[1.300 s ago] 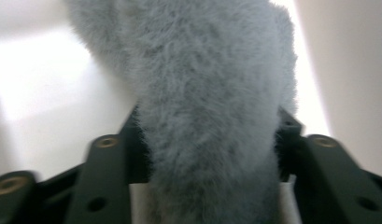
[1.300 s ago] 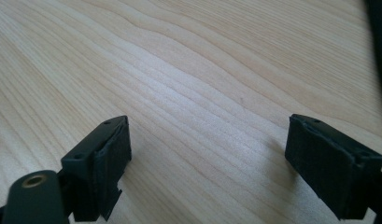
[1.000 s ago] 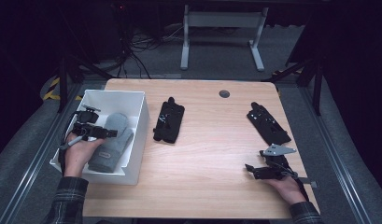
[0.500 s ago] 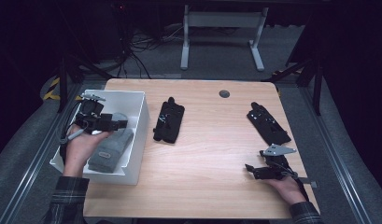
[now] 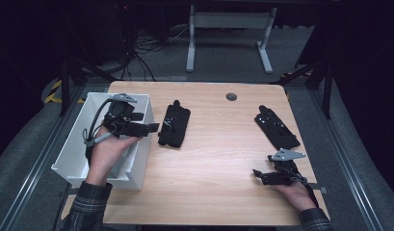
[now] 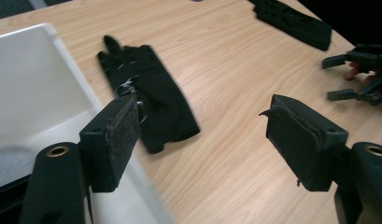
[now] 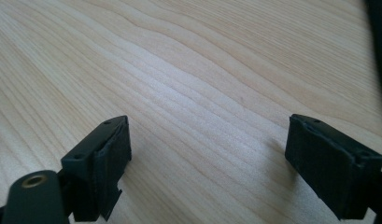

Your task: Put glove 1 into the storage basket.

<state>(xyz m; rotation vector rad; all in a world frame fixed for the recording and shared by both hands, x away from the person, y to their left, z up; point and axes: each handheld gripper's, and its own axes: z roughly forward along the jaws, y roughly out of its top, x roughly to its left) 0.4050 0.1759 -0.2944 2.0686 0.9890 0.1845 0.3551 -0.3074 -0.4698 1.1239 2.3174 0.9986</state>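
though over the white bin [image 5: 137, 177], left gripper [image 6: 202, 135] jaws wide, empty; right gripper [image 7: 207, 158] likewise

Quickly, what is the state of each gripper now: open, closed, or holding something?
Left gripper: open, holding nothing, over the right wall of the white bin, aimed toward the black glove.
Right gripper: open, holding nothing, low over the bare wooden table.

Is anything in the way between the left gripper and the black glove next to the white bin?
Nothing visible blocks it. The left gripper, jaws open, hovers over the white bin's right wall, and the near glove lies on bare table just beyond it.
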